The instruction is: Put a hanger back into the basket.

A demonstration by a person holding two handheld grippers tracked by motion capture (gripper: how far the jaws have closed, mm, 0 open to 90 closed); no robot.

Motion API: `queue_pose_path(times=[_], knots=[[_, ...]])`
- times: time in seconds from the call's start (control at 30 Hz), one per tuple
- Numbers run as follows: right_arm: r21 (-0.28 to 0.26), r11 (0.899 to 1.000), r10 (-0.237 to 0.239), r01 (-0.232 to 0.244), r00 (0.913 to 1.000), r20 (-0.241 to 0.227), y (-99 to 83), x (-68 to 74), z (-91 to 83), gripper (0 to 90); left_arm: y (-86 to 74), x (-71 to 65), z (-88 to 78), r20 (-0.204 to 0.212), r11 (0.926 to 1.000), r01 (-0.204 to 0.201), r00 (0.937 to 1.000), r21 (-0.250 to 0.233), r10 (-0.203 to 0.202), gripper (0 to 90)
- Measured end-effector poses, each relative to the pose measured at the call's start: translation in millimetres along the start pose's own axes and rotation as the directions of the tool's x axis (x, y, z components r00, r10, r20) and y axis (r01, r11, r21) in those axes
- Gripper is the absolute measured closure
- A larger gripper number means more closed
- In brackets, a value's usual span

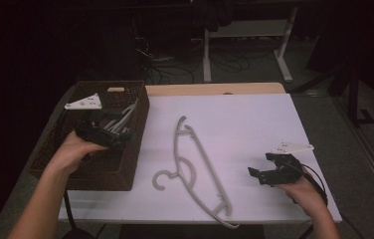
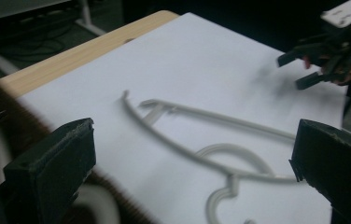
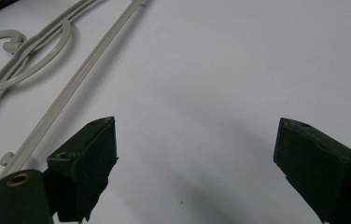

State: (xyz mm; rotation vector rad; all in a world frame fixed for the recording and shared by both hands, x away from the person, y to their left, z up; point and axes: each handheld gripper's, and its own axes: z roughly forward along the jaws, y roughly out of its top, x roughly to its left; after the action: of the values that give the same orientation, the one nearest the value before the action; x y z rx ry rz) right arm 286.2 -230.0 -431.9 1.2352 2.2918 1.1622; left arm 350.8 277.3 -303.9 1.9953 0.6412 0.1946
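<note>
White sheeting covered the table, with a wooden strip showing along its far edge. Nearest the person, the right gripper hovered over the right front part, jaws spread wide and holding nothing. Beside it to the left a grey plastic clothes hanger lay flat on the sheet, hook toward the basket. Farther left, the left gripper hung over a dark wicker basket holding more pale hangers, its jaws likewise wide apart and empty.
</note>
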Motion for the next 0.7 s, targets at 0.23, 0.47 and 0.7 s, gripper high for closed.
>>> queue_pose_path(times=[0.23,0.47,0.7], knots=[[0.024,1.000,-0.011,0.011,0.9999,-0.010,4.8,6.4,3.8,13.1,7.0,-22.5,37.4,0.072,0.9994,-0.035,0.9968,-0.006,0.036,0.0],[0.048,0.999,-0.015,0.018,0.9980,-0.062,13.4,21.7,6.5,16.1,5.3,-37.5,65.6,0.105,0.9989,-0.046,0.9934,-0.009,0.046,0.0],[0.071,0.996,-0.040,0.049,0.9921,-0.119,22.5,43.6,15.0,39.6,0.4,-48.9,83.9,0.134,0.9991,-0.042,0.9901,-0.005,0.043,0.0]])
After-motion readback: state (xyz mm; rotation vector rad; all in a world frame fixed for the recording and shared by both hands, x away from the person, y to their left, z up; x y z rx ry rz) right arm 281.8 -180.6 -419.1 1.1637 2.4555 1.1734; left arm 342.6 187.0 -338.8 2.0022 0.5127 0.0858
